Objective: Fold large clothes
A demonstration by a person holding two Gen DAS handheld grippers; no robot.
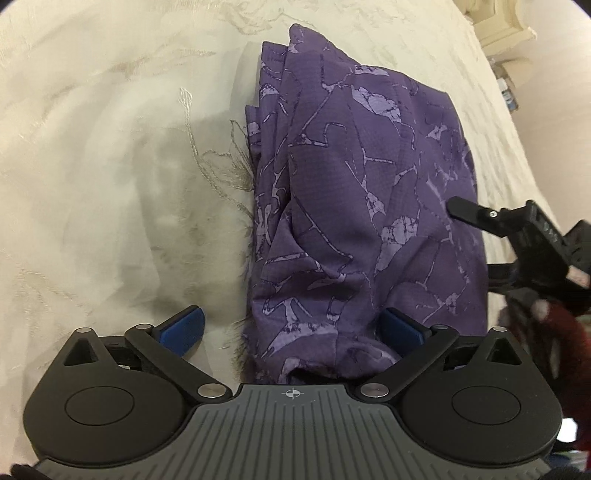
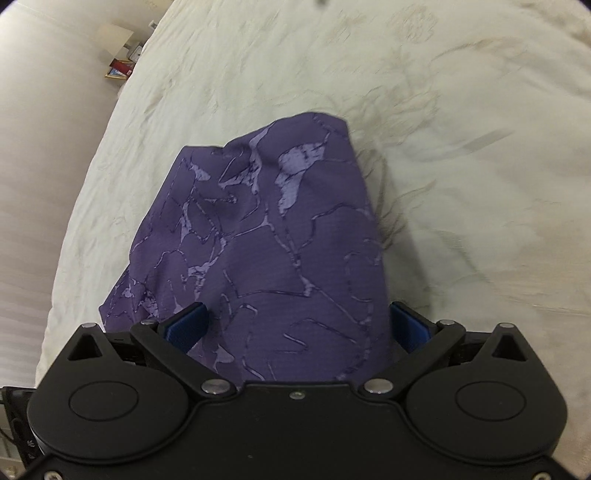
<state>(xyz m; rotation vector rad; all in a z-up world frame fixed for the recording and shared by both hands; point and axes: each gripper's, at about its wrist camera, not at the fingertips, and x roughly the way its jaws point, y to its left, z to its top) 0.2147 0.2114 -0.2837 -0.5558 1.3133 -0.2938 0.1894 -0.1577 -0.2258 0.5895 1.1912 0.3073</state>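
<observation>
A purple patterned garment [image 1: 354, 192] lies folded into a thick bundle on the cream bedspread [image 1: 110, 147]. My left gripper [image 1: 291, 328] is open wide over the bundle's near left end. Its left blue pad [image 1: 183, 328] hangs above bare bedspread, and its right pad [image 1: 402, 328] sits against the cloth. One black finger of my right gripper [image 1: 469, 212] reaches over the bundle's right edge. In the right wrist view my right gripper [image 2: 299, 325] is also open wide, with the garment [image 2: 266, 229] spread between the pads and nothing pinched.
The embroidered bedspread [image 2: 461, 166] runs wide beyond the garment. The bed's edge falls off at the left [image 2: 74, 221], with a box and small items [image 2: 118, 55] on the floor past it. Cream furniture [image 1: 506, 29] stands at the far corner. A dark red sleeve [image 1: 569, 332] shows.
</observation>
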